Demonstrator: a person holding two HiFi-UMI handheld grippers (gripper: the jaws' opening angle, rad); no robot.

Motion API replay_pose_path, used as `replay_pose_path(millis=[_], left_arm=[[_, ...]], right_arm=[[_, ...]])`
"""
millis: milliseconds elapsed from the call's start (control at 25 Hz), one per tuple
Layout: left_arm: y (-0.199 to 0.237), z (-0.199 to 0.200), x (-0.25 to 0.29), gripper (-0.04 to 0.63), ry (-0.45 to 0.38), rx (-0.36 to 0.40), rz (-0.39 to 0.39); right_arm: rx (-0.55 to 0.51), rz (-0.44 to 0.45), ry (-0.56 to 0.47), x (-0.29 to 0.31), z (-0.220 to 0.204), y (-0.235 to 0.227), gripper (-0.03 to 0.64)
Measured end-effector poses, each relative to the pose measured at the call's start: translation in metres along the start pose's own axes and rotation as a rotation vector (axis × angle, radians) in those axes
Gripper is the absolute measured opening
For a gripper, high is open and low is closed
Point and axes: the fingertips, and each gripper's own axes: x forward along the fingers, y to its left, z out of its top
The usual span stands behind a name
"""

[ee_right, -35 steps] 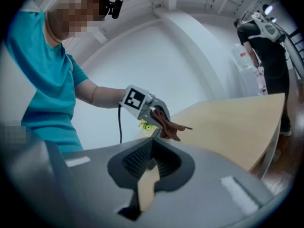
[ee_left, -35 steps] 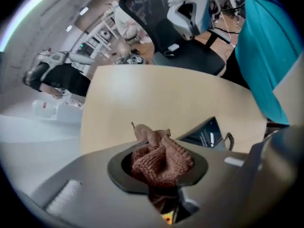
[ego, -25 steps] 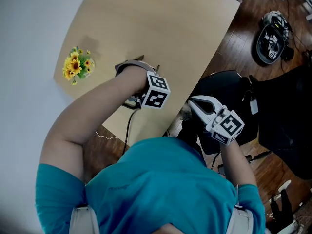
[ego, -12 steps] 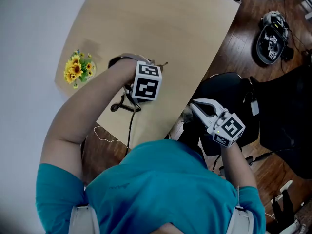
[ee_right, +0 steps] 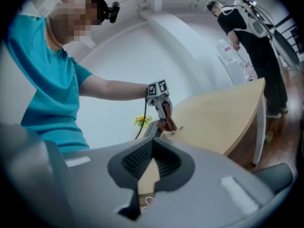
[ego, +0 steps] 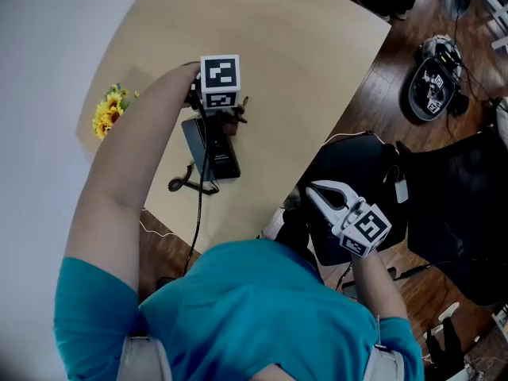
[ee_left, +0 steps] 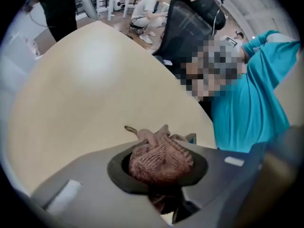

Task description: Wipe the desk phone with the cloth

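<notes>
The dark desk phone lies on the beige table near its front edge, its coiled cord to the left. My left gripper points down at the phone's far end, shut on a bunched brown cloth. In the left gripper view the cloth fills the jaws. From the right gripper view the cloth touches the grey phone. My right gripper hangs off the table to the right, jaws together with nothing in them.
A pot of yellow flowers stands at the table's left edge. A thin cable runs from the phone over the front edge. A black office chair sits under my right gripper. A person stands beyond the table.
My left gripper has moved away from me along the phone with the cloth, uncovering the phone's body. The right gripper has stayed nearly still.
</notes>
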Motion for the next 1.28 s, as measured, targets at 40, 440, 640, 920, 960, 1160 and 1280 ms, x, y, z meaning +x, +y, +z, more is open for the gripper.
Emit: replay_pose_path(millis=[40,440,640,920,960,1160,1280], left_arm=[[0.008,-0.001,0.004,0.110,-0.011,-0.030,0.001],[0.043,-0.007,0.001,0.110,-0.314,-0.115,0.047],[0.018,-0.043,-0.051,0.110,-0.507,-0.162,-0.108],[0.020,-0.059,-0.009,0.110,-0.568,-0.223,-0.128],[0.025,-0.059,-0.006,0.110,-0.580,-0.232,-0.114],[0.047,-0.046,0.007,0.109,-0.662,-0.279,0.011],[0.049,-0.052,0.009,0.109,-0.656,-0.271,0.075]], right_arm=[[0.002,0.003,0.010,0.002,-0.002,0.001,0.002],[-0.014,0.025,0.058,0.022,-0.002,0.006,0.002],[-0.026,0.051,0.052,0.039,0.009,0.013,0.002],[-0.047,0.076,0.103,0.060,0.013,0.020,0.002],[-0.052,0.075,0.110,0.063,0.015,0.021,0.002],[-0.069,0.078,0.152,0.071,0.018,0.027,0.002],[-0.079,0.090,0.158,0.079,0.024,0.034,0.002]])
